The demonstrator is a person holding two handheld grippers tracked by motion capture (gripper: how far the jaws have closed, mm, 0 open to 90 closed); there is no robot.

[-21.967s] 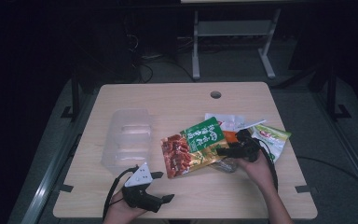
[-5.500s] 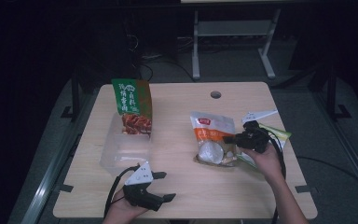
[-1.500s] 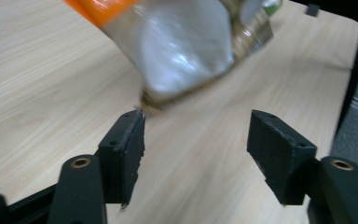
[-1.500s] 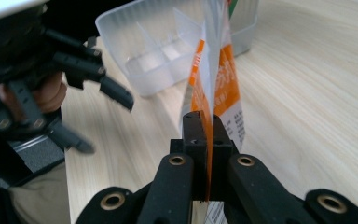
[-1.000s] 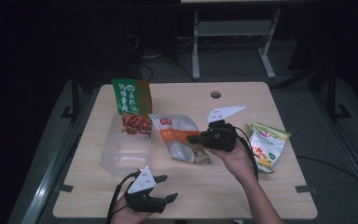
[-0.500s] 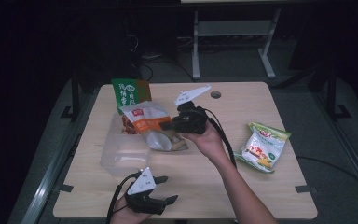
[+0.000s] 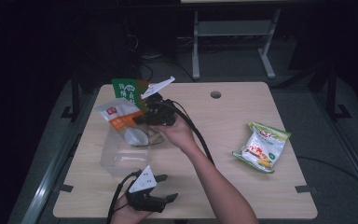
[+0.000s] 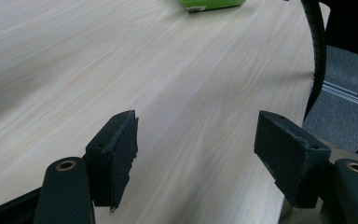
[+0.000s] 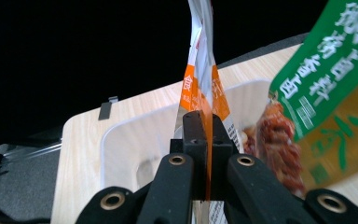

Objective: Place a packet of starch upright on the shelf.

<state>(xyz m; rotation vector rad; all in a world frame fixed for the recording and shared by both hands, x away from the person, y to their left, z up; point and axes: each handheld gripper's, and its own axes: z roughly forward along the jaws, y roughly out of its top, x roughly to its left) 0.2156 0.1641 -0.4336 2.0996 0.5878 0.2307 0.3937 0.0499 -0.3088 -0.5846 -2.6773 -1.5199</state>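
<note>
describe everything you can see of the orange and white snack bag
The snack bag is a flat, glossy plastic pouch, white at the top with a small red label, an orange band below, and a clear lower part showing pale contents. The right gripper is shut on one edge and holds it tilted over the clear bin. The green bag stands just behind it in the bin; whether they touch is unclear.

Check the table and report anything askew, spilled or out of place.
Nothing is spilled or damaged. One green-and-white snack bag lies alone on the table's right side, away from the clear bin, where the green packet stands upright and the right gripper holds an orange-and-white packet.
</note>
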